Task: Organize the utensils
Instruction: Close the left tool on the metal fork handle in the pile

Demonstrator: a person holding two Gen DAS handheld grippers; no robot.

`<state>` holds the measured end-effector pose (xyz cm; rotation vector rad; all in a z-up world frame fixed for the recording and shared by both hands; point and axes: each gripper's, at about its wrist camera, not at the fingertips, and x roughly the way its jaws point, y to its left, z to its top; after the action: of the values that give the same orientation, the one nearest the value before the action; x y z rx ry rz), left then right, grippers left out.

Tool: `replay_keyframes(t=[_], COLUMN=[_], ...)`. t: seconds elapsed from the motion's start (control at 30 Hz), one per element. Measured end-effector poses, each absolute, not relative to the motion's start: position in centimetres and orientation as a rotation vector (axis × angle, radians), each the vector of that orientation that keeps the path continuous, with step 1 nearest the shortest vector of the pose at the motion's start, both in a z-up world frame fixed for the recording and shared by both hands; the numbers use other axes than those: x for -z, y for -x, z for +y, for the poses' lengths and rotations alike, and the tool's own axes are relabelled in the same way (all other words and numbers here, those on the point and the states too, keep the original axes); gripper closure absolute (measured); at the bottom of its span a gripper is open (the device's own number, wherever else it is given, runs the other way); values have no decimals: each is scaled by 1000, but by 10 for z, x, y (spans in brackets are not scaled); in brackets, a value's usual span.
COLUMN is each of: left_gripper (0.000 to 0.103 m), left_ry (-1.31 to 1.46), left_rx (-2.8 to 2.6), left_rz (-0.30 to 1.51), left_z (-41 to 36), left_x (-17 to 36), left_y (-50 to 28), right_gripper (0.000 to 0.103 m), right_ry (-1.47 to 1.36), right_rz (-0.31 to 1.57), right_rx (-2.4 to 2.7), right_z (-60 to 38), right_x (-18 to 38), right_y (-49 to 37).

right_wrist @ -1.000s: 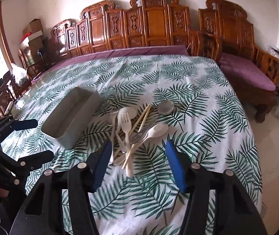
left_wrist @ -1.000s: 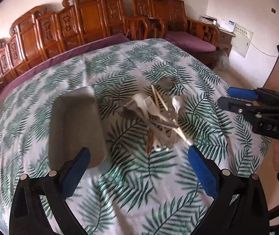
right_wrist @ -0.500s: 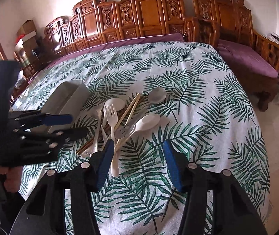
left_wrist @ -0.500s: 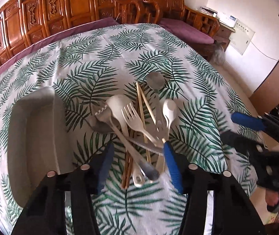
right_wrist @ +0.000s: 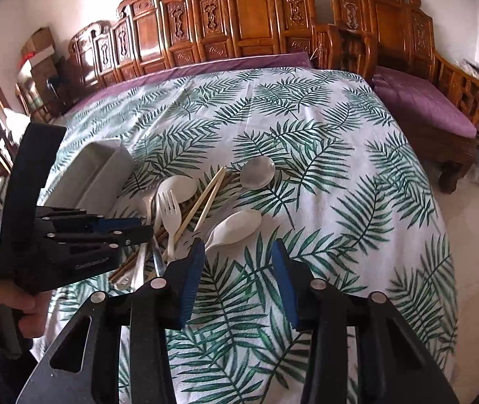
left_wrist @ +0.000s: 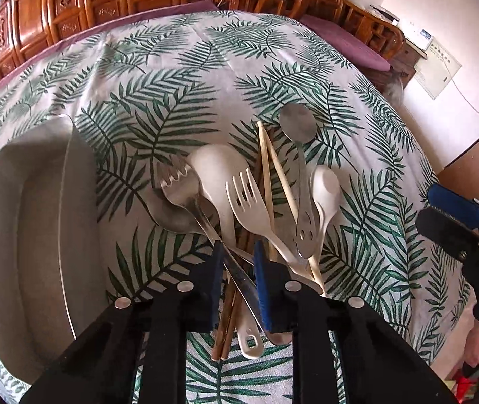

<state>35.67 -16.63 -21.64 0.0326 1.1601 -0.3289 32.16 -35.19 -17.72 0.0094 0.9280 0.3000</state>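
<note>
Since a second ago the left tongs have come down over the heap of utensils and their jaws have just been closing, now narrow around the handle of the steel fork; whether the pads actually press it I cannot tell. The heap lies mid-desk on the palm-leaf cloth, just right of the grey tray. The left wrist view shows the pile from above: white fork, white ladle, pale chopsticks, steel spoon and a small white spoon; handle ends are hidden under the tongs. The right wrist view alone shows the right tongs, which have just been narrowing and stand open over bare cloth, nothing between them, with a white spoon just beyond. There the left tool's body blocks much of the pile and tray. Carved wooden benches line the wall behind.
</note>
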Motion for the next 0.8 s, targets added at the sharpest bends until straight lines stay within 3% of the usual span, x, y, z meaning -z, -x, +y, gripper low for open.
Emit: replay_keyframes(t=[0.8], left_gripper=[93], left_ry=[-41], left_rx=[313], left_rz=[1212], left_z=[-156], left_x=[224], left_y=[-365], right_gripper=[59], right_ry=[8], right_rz=[979], right_rx=[-279], right_z=[-346], right_x=[195], right_y=[-341])
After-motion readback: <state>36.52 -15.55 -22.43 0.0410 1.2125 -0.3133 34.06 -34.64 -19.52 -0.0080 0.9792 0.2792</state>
